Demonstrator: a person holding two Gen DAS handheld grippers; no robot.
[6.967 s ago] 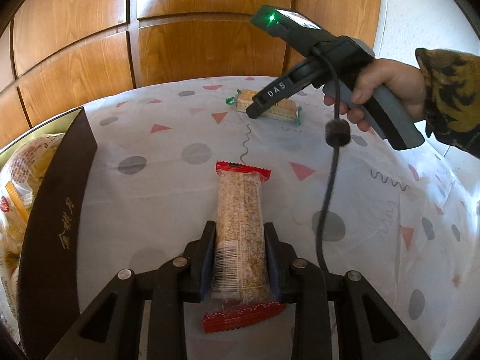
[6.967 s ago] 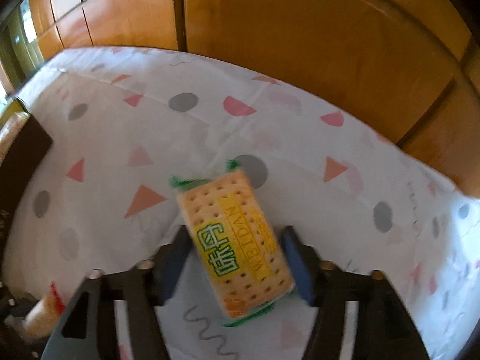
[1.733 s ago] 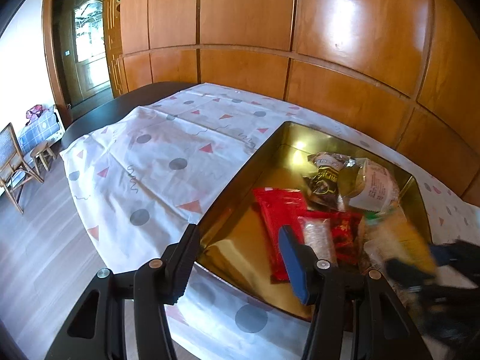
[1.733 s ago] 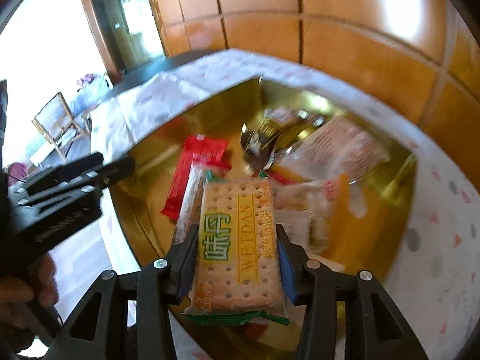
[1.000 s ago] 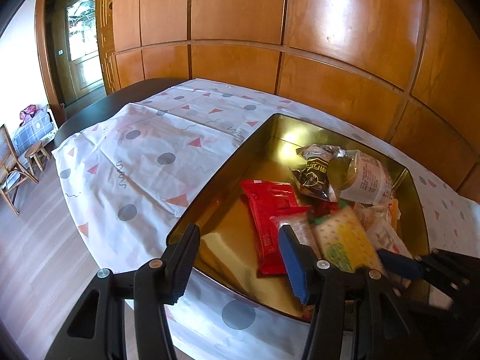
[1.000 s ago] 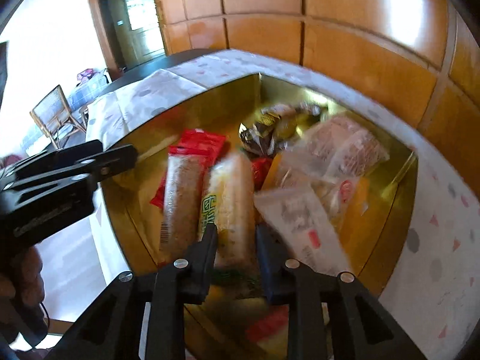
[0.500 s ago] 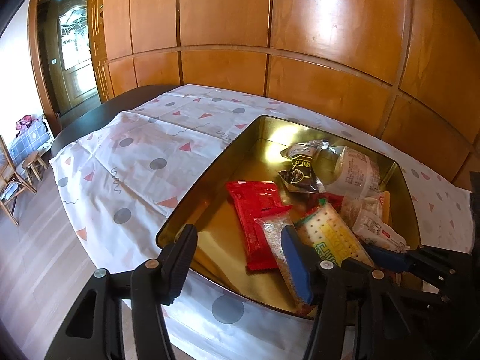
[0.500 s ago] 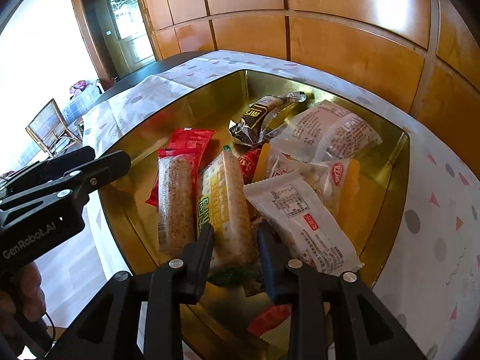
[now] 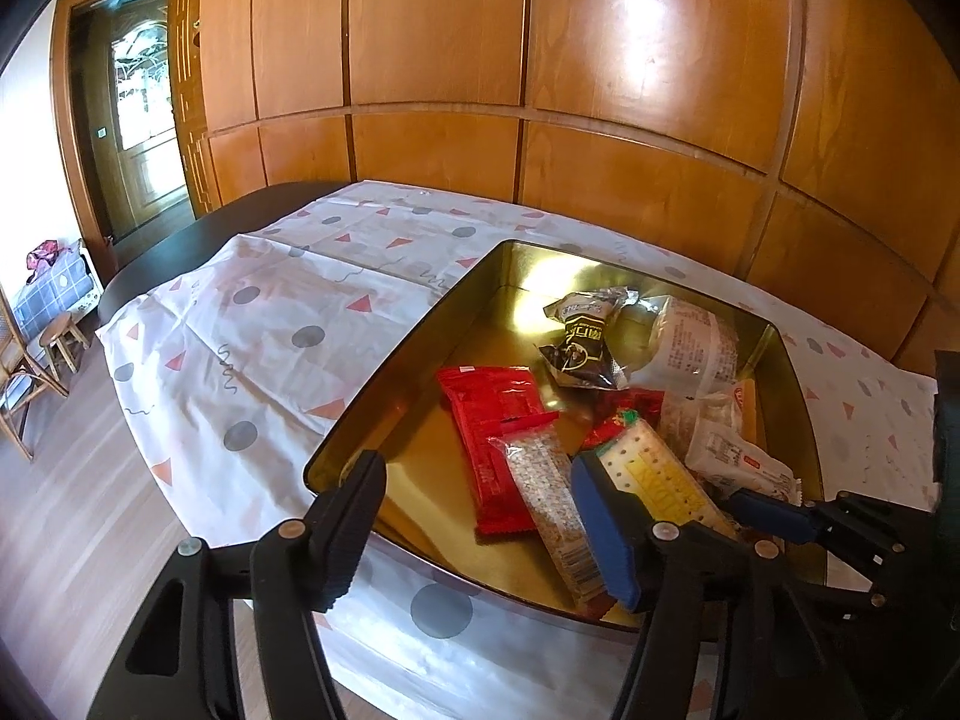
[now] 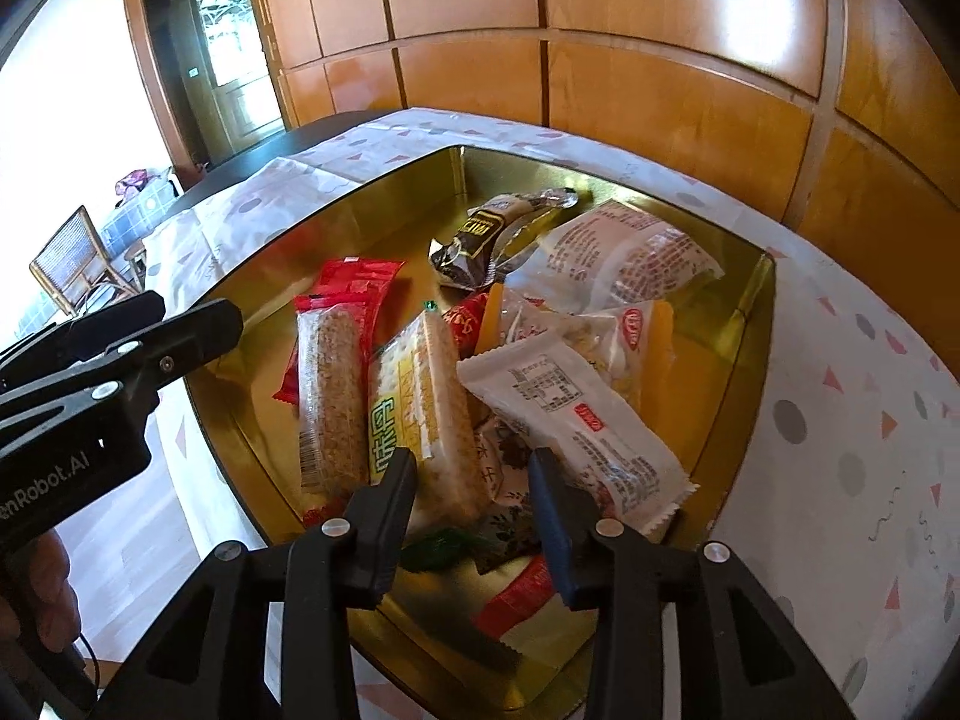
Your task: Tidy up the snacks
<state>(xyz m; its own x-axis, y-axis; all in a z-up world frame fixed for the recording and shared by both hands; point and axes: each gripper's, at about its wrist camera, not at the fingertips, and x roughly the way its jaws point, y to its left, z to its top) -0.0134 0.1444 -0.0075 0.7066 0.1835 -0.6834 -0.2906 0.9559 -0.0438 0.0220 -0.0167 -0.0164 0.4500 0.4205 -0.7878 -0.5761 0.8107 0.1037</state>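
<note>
A gold tin (image 9: pixel 420 330) (image 10: pixel 750 324) on the patterned tablecloth holds several snack packs. The yellow-and-white cracker pack (image 10: pixel 420 408) (image 9: pixel 654 474) lies in it beside the grain bar (image 10: pixel 333 390) (image 9: pixel 549 498) and a red pack (image 9: pixel 495 402). My right gripper (image 10: pixel 474 480) is open just above the cracker pack's near end, not gripping it. My left gripper (image 9: pixel 480 510) is open and empty over the tin's near corner. It also shows in the right wrist view (image 10: pixel 180 324) at the tin's left rim.
A dark wrapped snack (image 9: pixel 585 336) and white packs (image 10: pixel 576 414) lie toward the tin's back and right. Wood-panelled wall behind. The table's edge drops to the floor at the left, with a chair (image 10: pixel 78 264) and a stool (image 9: pixel 60 336) there.
My right gripper's jaws have opened wider and let go of the cracker pack, which now rests in the tin. Both grippers have drawn back slightly from the tin.
</note>
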